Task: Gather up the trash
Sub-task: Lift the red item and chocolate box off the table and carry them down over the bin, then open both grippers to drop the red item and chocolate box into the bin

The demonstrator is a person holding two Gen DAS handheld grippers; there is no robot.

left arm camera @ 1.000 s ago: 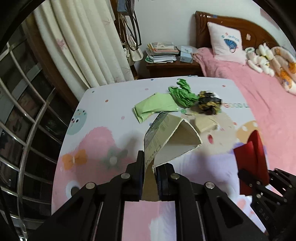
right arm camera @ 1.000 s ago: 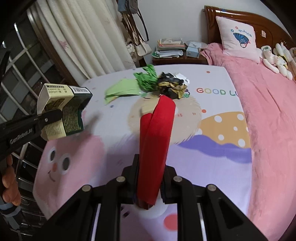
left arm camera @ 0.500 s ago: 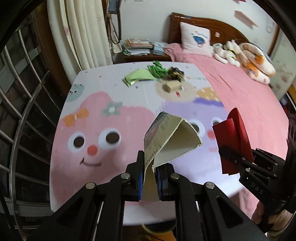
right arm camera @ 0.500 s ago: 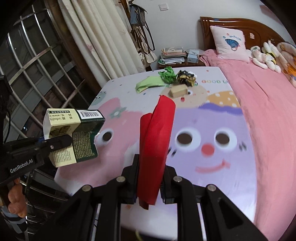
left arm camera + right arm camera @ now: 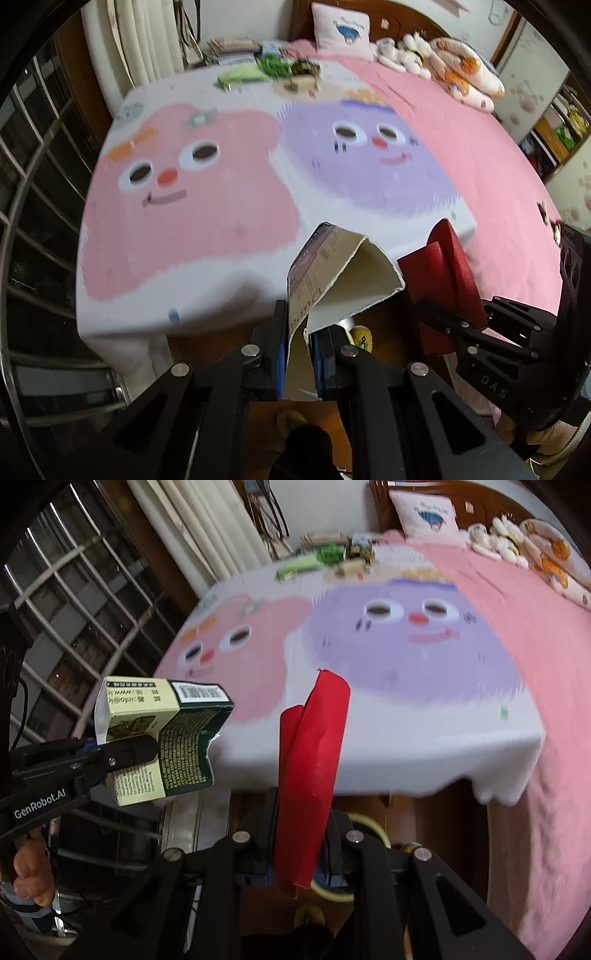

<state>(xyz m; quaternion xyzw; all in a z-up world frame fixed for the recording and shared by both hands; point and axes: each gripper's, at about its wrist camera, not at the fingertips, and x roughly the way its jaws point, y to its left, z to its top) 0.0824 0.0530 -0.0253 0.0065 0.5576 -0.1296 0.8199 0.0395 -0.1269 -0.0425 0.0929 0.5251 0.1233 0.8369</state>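
Both grippers [image 5: 298,354] [image 5: 300,849] have drawn back past the bed's foot edge [image 5: 221,314]

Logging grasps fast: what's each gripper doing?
Left gripper: shut on the opened carton.
Right gripper: shut on the red paper.

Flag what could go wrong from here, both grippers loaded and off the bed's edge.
1. The left gripper pinches only a bottom flap of the opened carton; the flap could bend or tear and the carton may drop.
2. The red folded paper stands tall and loose above the right gripper; it could slip sideways.
3. Carton and red paper sit close together in the left wrist view; they may snag on each other.
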